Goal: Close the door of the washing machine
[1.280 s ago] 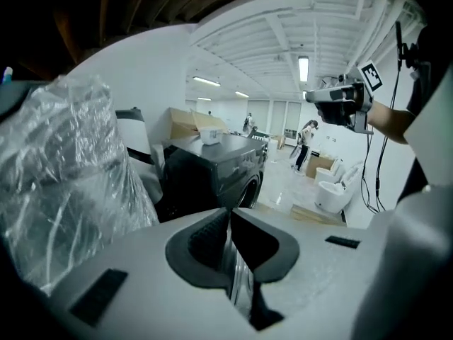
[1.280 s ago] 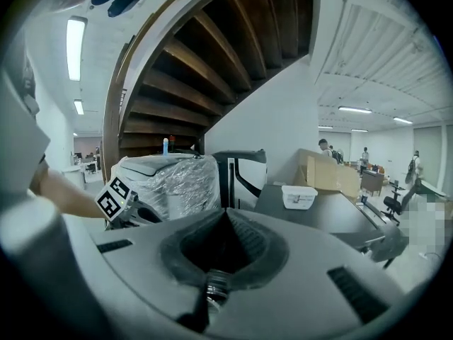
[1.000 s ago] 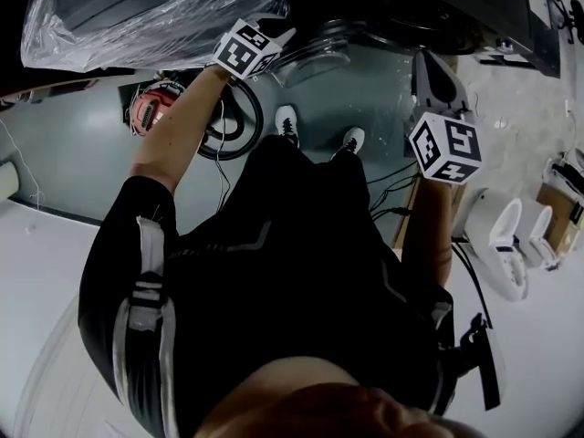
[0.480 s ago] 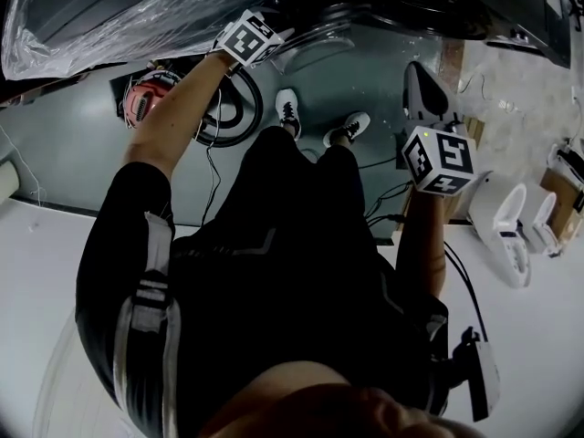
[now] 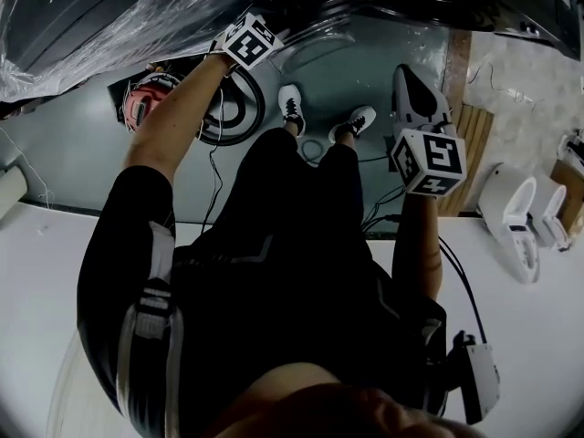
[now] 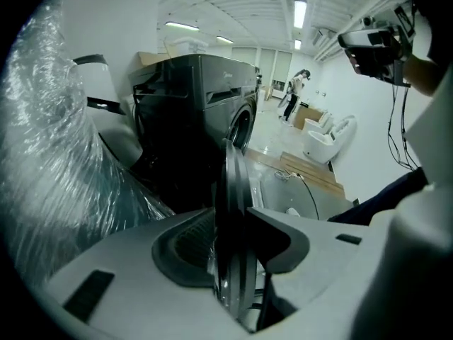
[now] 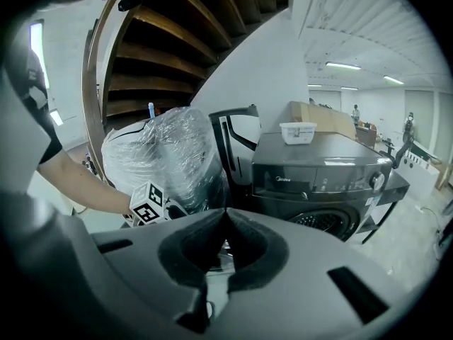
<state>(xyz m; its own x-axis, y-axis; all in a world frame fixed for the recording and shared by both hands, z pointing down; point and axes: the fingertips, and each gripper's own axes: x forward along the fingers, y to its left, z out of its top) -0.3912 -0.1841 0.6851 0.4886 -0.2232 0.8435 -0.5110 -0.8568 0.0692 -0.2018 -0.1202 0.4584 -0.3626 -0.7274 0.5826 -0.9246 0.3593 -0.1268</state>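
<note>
- Left claw (image 6: 232, 212) has just been opening wide and straddles the door (image 6: 231, 170) edge unclamped, so a crooked shove could slip it off.
- Right claw (image 7: 225, 217) is pinched shut, empty.

black top (image 5: 301, 263), grey-striped sleeve (image 5: 151, 308), white sneakers (image 5: 290, 103); grey left tool (image 6: 232, 222) and right tool (image 7: 225, 212) bear marker cubes (image 5: 429, 162).

At the lower centre of the left gripper view, the edge of the door (image 6: 232, 183) stands between the jaws of the left gripper (image 6: 232, 212), which have just been opening. The washing machine (image 6: 205, 112) is behind it and the wrapped bundle (image 6: 56, 154) is at the left. In the head view the right gripper (image 5: 408, 73) is right of centre, well apart from the door at top centre. In the right gripper view a tub (image 7: 297, 131) rests on the washing machine, right of the bundle.
</note>
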